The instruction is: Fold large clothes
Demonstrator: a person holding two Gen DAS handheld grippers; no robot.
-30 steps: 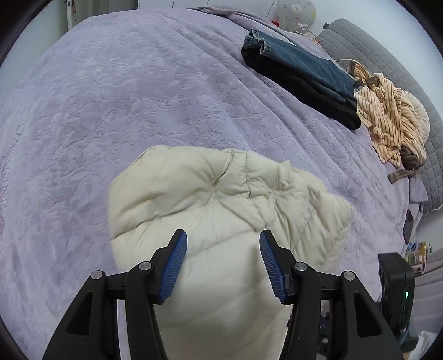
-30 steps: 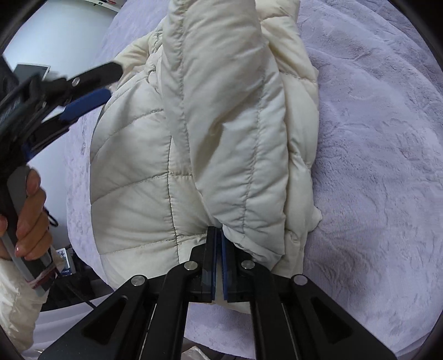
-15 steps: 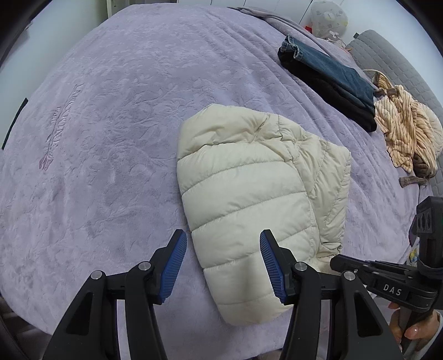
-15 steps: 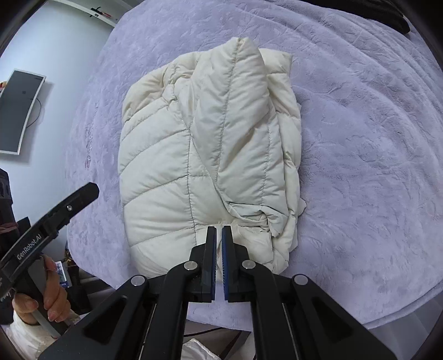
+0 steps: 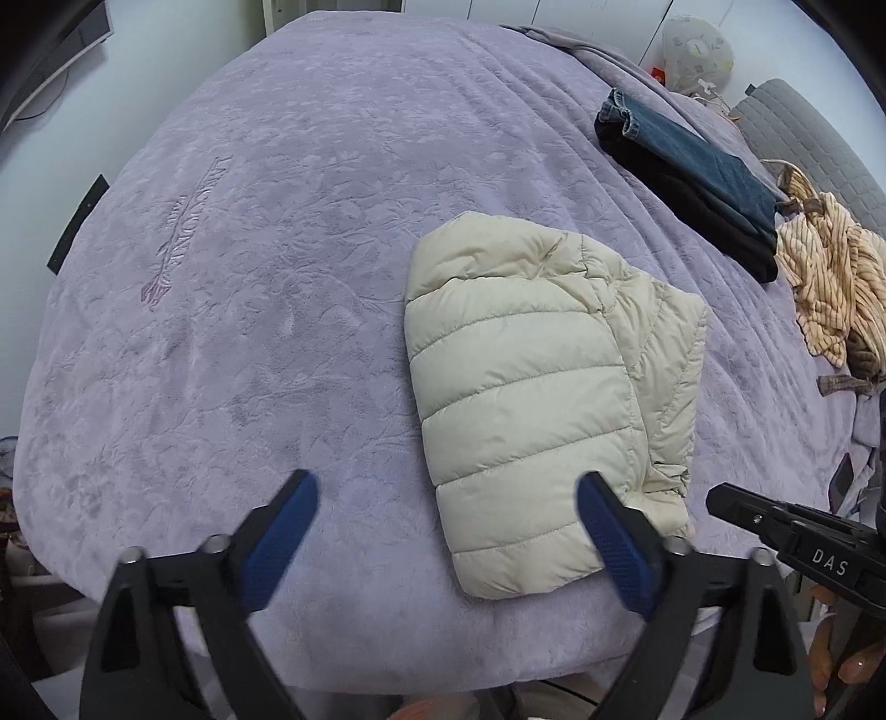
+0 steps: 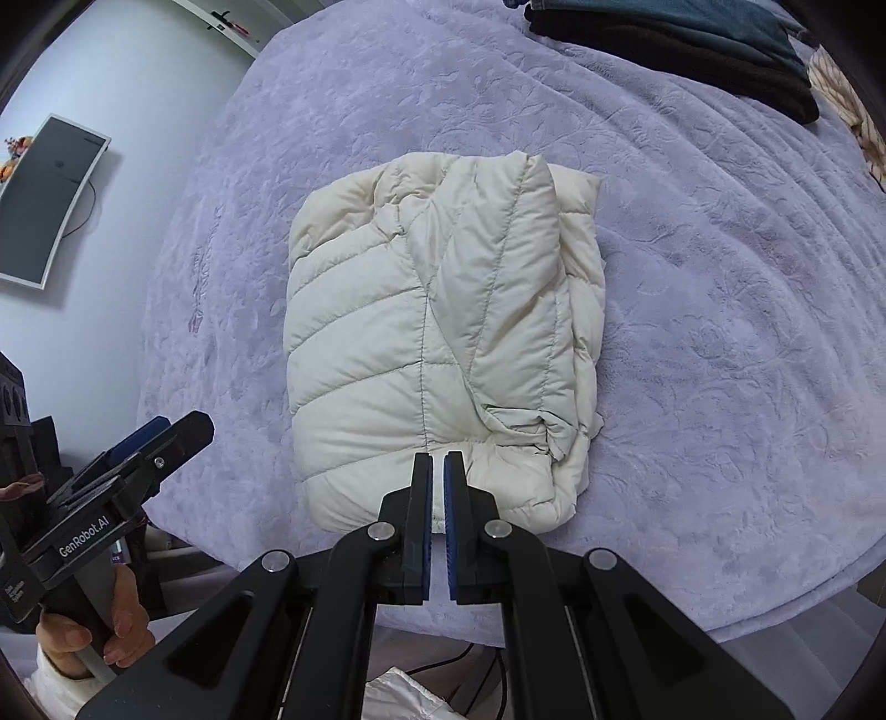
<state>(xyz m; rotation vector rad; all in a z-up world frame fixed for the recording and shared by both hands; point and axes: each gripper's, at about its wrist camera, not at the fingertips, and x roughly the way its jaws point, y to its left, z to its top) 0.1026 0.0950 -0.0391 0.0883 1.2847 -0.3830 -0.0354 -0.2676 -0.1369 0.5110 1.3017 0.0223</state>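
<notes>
A cream puffer jacket lies folded in a compact rectangle on the purple bed cover; it also shows in the right wrist view. My left gripper is open and empty, held back above the bed's near edge, to the left of the jacket's near end. My right gripper is shut with a thin gap between the pads, empty, hovering at the jacket's near edge without holding it. The left gripper also shows at the lower left of the right wrist view.
Folded dark jeans and black clothes lie at the bed's far right, with a striped orange garment beside them. A grey headboard and a stuffed toy stand behind. A monitor hangs on the left wall.
The right gripper let go of the jacket and both grippers pulled back toward the bed's near edge. The jacket now rests folded on the bed, and the left gripper opened wider.
</notes>
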